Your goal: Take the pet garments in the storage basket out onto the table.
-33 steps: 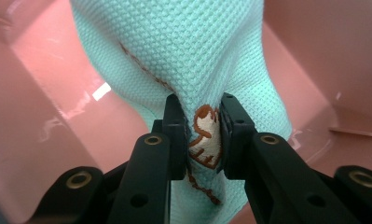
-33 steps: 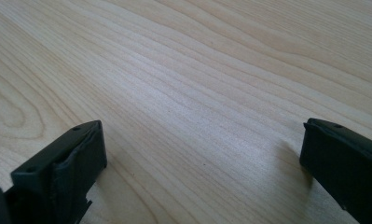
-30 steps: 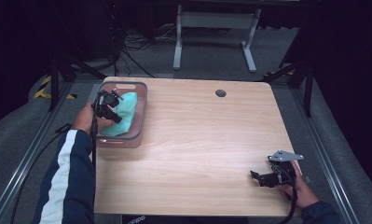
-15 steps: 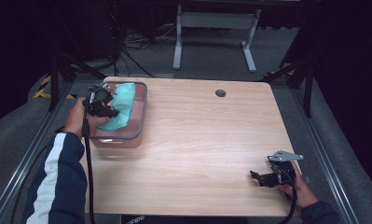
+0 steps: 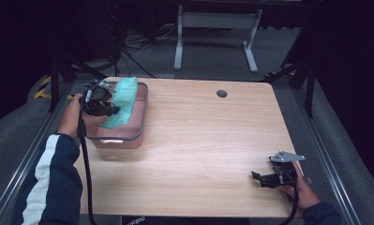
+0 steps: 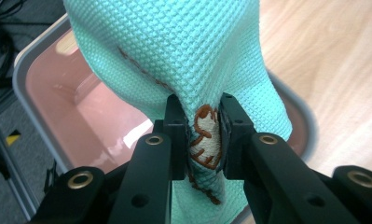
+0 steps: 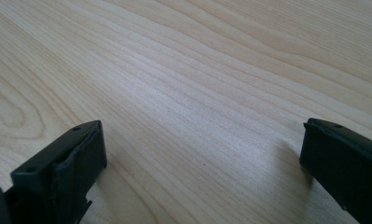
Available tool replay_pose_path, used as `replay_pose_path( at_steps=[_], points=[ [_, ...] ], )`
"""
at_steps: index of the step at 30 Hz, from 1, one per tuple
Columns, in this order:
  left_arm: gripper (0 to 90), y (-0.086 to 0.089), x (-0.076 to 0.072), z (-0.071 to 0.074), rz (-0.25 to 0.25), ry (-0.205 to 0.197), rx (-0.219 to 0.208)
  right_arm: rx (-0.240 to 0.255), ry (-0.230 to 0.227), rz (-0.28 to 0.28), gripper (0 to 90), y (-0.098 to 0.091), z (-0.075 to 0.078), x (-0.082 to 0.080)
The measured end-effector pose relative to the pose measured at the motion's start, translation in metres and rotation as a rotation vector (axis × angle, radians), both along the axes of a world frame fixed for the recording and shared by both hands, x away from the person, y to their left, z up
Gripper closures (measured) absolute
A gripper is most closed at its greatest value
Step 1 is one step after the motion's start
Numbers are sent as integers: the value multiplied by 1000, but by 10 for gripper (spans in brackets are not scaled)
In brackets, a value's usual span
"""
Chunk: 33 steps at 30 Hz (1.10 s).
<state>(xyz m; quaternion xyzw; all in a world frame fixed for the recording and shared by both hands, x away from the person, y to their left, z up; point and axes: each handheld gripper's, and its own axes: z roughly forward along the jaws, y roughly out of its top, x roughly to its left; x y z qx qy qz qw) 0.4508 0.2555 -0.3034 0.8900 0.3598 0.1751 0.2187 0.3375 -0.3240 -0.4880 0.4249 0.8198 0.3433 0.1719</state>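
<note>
A teal waffle-weave cloth with brown stitching hangs up out of a pink bin with a grey rim at the table's left. My left gripper is shut on the cloth, holding it above the bin. In the left gripper view the two black jaws pinch a fold of the cloth where a brown and white patch shows, with the pink bin below. My right gripper rests low over the table near the front right corner, its jaws wide open with bare wood between them.
The wooden table has a dark round grommet near its far edge. Cables trail from both grippers off the front edge. Beyond the table stand a grey metal frame and black stand legs on the dark floor.
My left gripper has risen from inside the bin and drawn the teal cloth up with it. The right gripper has stayed where it was.
</note>
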Motion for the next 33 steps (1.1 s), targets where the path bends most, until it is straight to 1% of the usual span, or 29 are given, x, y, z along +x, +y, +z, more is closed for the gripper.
replay_pose_path(
  at_steps=[1,2,3,5,6,7,11,14,18,22,23,26,28,29,30,31,33],
  points=[
    [765,-3,-2,2,-8,-15,-2,1,1,0,7,0,0,0],
    [765,-5,-4,5,-21,-15,-2,1,0,0,7,0,0,0],
    [765,-8,-6,8,-39,-25,-5,2,1,-1,7,0,0,0],
    [765,-14,-9,13,-59,-37,-8,0,0,0,7,0,0,0],
    [765,-16,-11,15,-71,-34,-4,1,0,0,6,0,0,0],
    [765,-21,-13,16,-77,-37,-11,0,0,0,7,0,0,0],
    [765,-38,-19,20,-130,-42,9,1,0,-1,7,0,0,0],
    [765,-49,-22,21,-158,-43,13,1,1,0,6,0,0,0],
    [765,-67,-27,23,-217,-38,29,1,0,0,6,0,0,0],
    [765,-86,-32,20,-274,-34,37,1,0,0,7,0,0,0],
    [765,-92,-33,19,-295,-21,51,1,1,0,7,0,0,0],
    [765,-105,-35,14,-321,-15,68,2,0,-1,7,0,0,0],
    [765,-114,-37,11,-351,-4,66,1,1,0,6,0,0,0],
    [765,-119,-38,9,-358,4,69,0,-1,1,7,0,0,0],
    [765,-125,-39,5,-381,8,76,2,1,-1,7,0,0,0],
    [765,-129,-40,4,-388,13,83,0,0,0,7,0,0,0],
    [765,-139,-42,-1,-420,21,87,1,-1,0,7,0,0,0]
  ],
)
